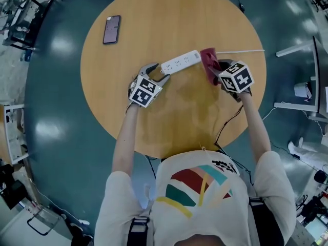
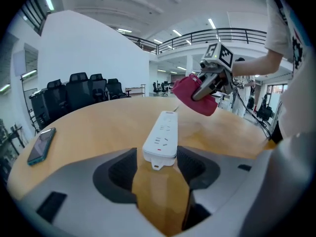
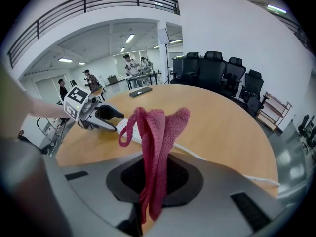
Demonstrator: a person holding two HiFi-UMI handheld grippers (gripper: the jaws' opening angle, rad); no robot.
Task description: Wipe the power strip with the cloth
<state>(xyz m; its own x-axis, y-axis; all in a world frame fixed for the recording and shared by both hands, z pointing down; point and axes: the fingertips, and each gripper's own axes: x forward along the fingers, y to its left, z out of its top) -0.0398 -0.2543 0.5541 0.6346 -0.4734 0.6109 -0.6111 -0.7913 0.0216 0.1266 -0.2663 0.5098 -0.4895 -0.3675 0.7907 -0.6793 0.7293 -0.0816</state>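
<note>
A white power strip [image 1: 180, 61] lies on the round wooden table [image 1: 154, 14], its white cord [image 1: 241, 51] running off to the right. My left gripper [image 1: 160, 72] is shut on the strip's near end; in the left gripper view that end [image 2: 160, 142] sits between the dark pads [image 2: 121, 174]. My right gripper [image 1: 218, 70] is shut on a red cloth [image 1: 209, 63], which hangs bunched just above the strip's cord end. In the right gripper view the cloth [image 3: 155, 132] stands up out of the jaws and hides much of the strip.
A dark phone [image 1: 111, 29] lies at the table's far left, also seen in the left gripper view [image 2: 40, 144]. Black office chairs [image 3: 217, 68] stand past the table's edge. Several people [image 3: 131, 63] stand far off. Dark cables [image 1: 225, 124] hang off the near table edge.
</note>
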